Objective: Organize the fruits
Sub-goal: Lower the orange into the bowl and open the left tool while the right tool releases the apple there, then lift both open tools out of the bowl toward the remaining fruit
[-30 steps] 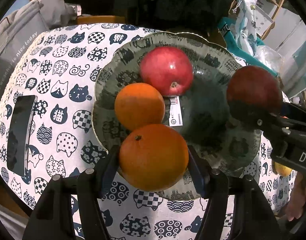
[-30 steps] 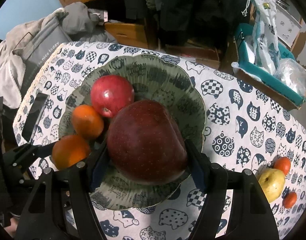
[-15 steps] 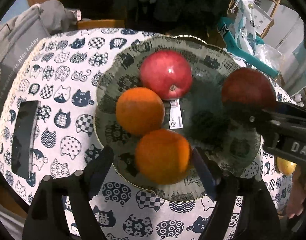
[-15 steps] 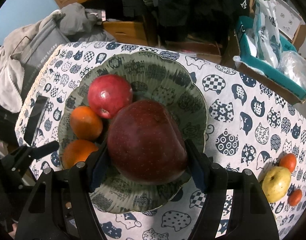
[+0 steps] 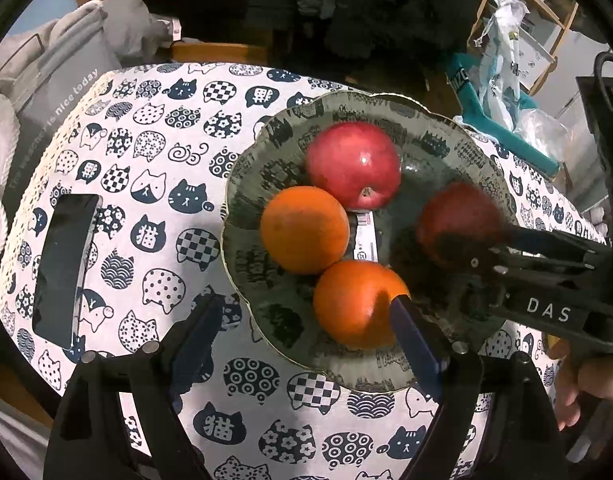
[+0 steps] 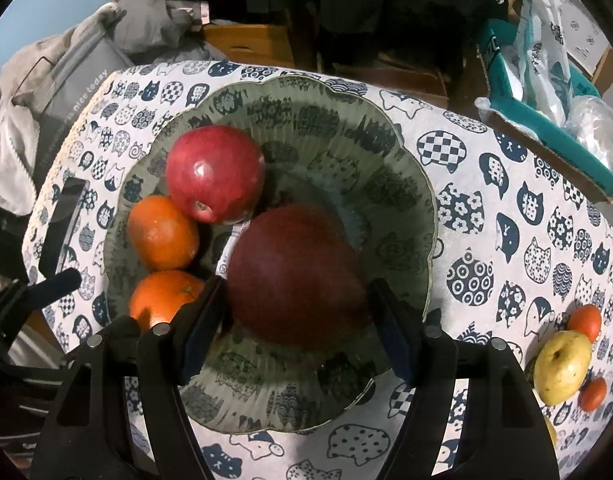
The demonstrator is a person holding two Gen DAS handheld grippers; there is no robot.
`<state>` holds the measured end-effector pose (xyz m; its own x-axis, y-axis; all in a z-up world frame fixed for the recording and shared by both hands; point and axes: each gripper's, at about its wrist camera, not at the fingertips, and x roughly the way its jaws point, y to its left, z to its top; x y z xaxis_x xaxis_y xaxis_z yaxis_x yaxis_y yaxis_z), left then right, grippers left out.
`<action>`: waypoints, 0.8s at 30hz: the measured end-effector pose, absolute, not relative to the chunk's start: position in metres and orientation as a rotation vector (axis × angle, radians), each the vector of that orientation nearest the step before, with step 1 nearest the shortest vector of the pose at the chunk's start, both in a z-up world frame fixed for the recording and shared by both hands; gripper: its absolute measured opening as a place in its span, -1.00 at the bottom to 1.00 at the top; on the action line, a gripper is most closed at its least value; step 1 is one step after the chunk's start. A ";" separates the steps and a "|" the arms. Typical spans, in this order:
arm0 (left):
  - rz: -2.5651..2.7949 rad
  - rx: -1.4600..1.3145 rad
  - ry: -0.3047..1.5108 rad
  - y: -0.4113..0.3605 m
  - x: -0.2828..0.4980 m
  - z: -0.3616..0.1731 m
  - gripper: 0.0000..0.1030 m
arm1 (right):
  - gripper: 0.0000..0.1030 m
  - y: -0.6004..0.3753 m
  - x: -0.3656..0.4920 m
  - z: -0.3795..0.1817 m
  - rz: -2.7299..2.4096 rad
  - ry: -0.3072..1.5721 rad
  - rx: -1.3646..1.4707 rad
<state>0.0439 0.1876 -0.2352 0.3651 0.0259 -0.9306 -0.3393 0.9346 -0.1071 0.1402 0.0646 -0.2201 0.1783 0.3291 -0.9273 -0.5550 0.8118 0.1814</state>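
A green patterned bowl [image 5: 266, 168] [image 6: 390, 184] holds a bright red apple [image 5: 352, 164] [image 6: 214, 172], two oranges [image 5: 304, 228] [image 5: 354, 304] [image 6: 162, 238] [image 6: 162, 296] and a dark red apple [image 6: 294, 276] [image 5: 458, 220]. My left gripper [image 5: 306, 320] is open and empty, drawn back to the bowl's near rim beside the near orange. My right gripper [image 6: 296, 320] has its jaws spread around the dark apple, which lies in the bowl with a gap on its right side.
A black phone [image 5: 62, 268] lies left of the bowl on the cat-print tablecloth [image 5: 146, 168]. A yellow apple [image 6: 562, 366] and small oranges [image 6: 584, 318] lie at the right edge. Grey clothes [image 6: 66, 60] and a teal box [image 6: 546, 120] sit behind.
My left gripper let go of the near orange in the bowl and pulled back to the left. My right gripper lowered the dark apple into the bowl and opened its jaws.
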 end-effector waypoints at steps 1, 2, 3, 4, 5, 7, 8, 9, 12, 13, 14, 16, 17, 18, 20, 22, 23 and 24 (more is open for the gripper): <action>0.239 -0.301 1.175 0.188 0.044 -0.234 0.69 | 0.47 0.065 0.141 -0.217 0.633 1.238 -0.211; 0.239 -0.301 1.173 0.188 0.043 -0.233 0.69 | 0.51 0.065 0.142 -0.214 0.632 1.231 -0.208; 0.239 -0.300 1.171 0.187 0.044 -0.233 0.69 | 0.52 0.065 0.142 -0.210 0.630 1.222 -0.207; 0.240 -0.300 1.169 0.187 0.044 -0.232 0.69 | 0.52 0.064 0.143 -0.207 0.630 1.216 -0.202; 0.242 -0.300 1.163 0.187 0.044 -0.230 0.69 | 0.52 0.063 0.143 -0.204 0.631 1.211 -0.196; 0.243 -0.299 1.148 0.186 0.044 -0.225 0.69 | 0.52 0.061 0.143 -0.197 0.622 1.195 -0.195; 0.245 -0.297 1.138 0.186 0.043 -0.223 0.69 | 0.52 0.060 0.143 -0.194 0.618 1.185 -0.200; 0.247 -0.296 1.132 0.186 0.044 -0.221 0.69 | 0.52 0.059 0.142 -0.190 0.613 1.174 -0.207; 0.244 -0.300 1.106 0.184 0.044 -0.212 0.69 | 0.52 0.056 0.139 -0.178 0.588 1.135 -0.231; 0.240 -0.303 1.097 0.182 0.043 -0.208 0.69 | 0.52 0.054 0.138 -0.174 0.579 1.122 -0.240; 0.237 -0.303 1.088 0.181 0.043 -0.205 0.69 | 0.52 0.052 0.137 -0.169 0.571 1.105 -0.248; 0.231 -0.300 1.072 0.178 0.043 -0.199 0.69 | 0.52 0.047 0.134 -0.159 0.552 1.072 -0.265; 0.229 -0.299 1.064 0.177 0.043 -0.196 0.69 | 0.52 0.044 0.133 -0.154 0.541 1.058 -0.272; 0.227 -0.299 1.057 0.176 0.042 -0.193 0.69 | 0.52 0.040 0.131 -0.148 0.530 1.038 -0.277; 0.215 -0.311 1.037 0.173 0.041 -0.185 0.69 | 0.52 0.035 0.129 -0.139 0.520 1.017 -0.279; 0.209 -0.319 1.019 0.172 0.040 -0.178 0.69 | 0.52 0.027 0.125 -0.128 0.508 0.993 -0.279; 0.205 -0.323 1.010 0.170 0.040 -0.174 0.69 | 0.52 0.024 0.124 -0.123 0.504 0.983 -0.275; 0.200 -0.327 1.000 0.169 0.039 -0.170 0.69 | 0.52 0.019 0.122 -0.118 0.499 0.972 -0.270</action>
